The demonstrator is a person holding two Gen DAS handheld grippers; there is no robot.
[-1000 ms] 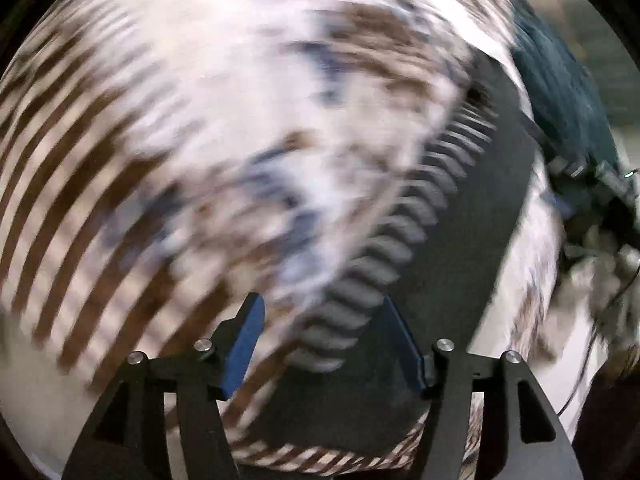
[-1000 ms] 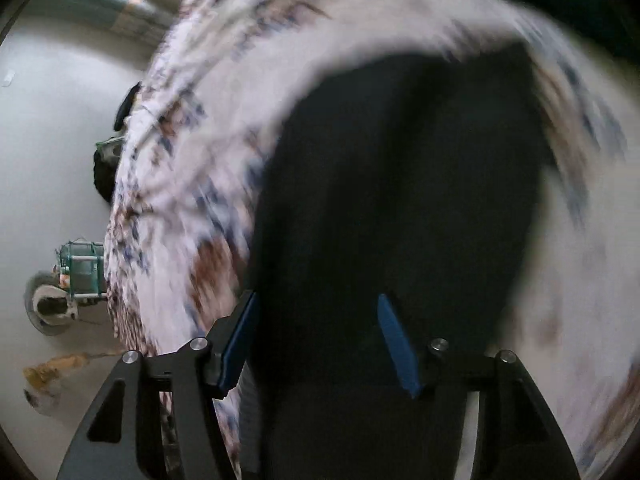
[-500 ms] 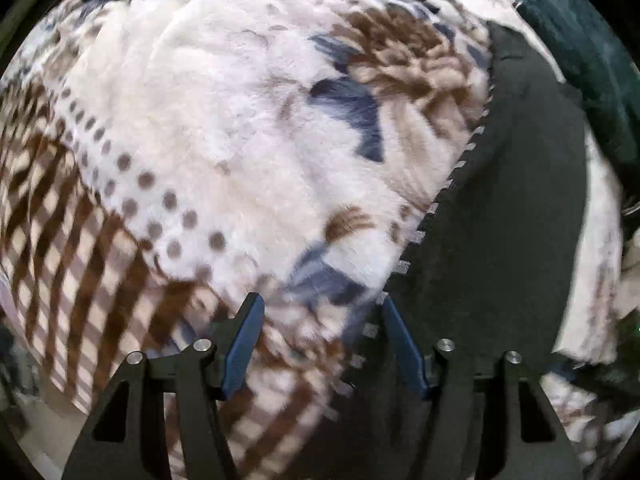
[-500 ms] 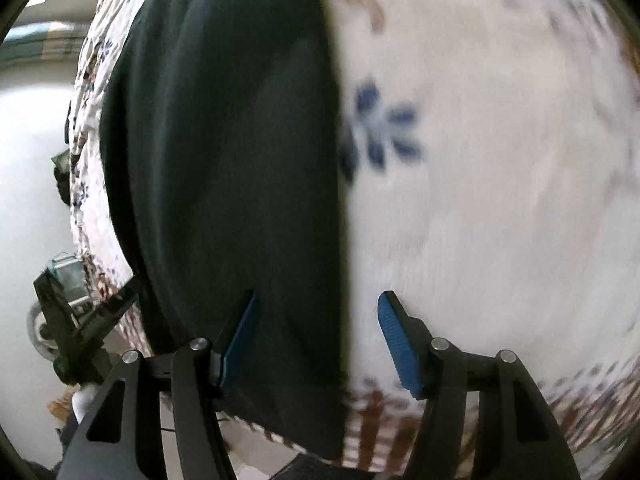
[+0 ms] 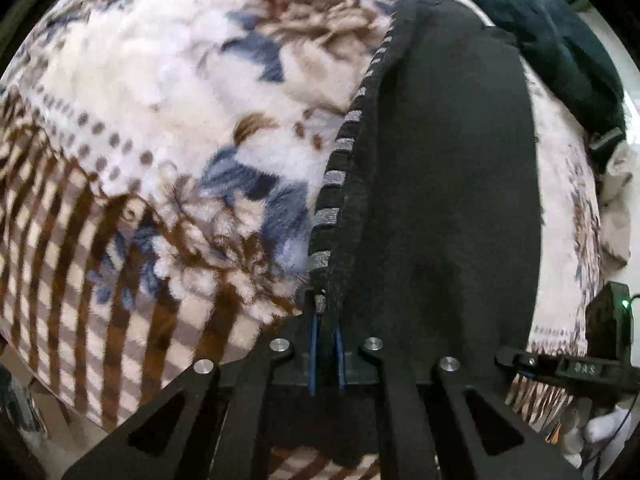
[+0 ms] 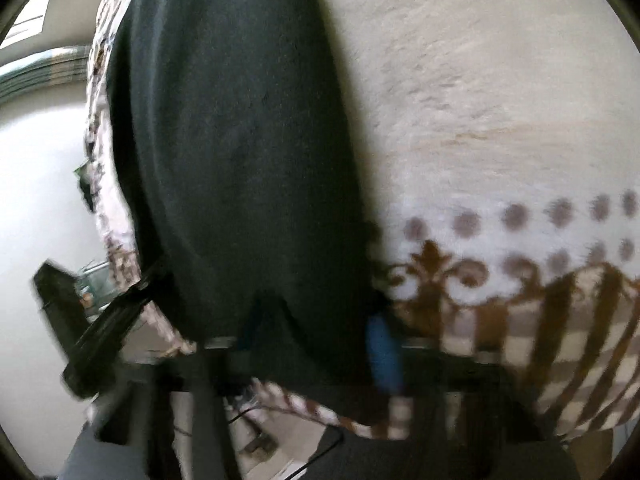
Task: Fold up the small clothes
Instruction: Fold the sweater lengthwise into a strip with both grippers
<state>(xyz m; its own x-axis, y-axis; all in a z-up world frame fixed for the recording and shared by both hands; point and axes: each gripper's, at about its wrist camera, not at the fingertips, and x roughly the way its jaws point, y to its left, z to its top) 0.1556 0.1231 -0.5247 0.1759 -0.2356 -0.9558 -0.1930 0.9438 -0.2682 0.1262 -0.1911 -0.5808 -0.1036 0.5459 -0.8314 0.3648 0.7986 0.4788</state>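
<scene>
A small black garment (image 5: 448,168) with a grey-striped waistband (image 5: 340,148) lies flat on a fluffy patterned blanket (image 5: 160,120). My left gripper (image 5: 326,332) is shut on the near end of the striped waistband edge. In the right wrist view the same black garment (image 6: 240,140) fills the left half. My right gripper (image 6: 312,332) is blurred; its blue fingers (image 6: 382,348) stand apart at the garment's near edge, with the cloth between them.
A dark teal garment (image 5: 560,52) lies at the blanket's far right. The right gripper's black body (image 5: 592,364) shows at the left view's right edge. The blanket's striped border (image 6: 560,340) hangs over the near edge, with pale floor (image 6: 36,200) to the left.
My left gripper has gone from open to shut on the waistband edge. My right gripper has moved closer to the garment's near edge and stays open.
</scene>
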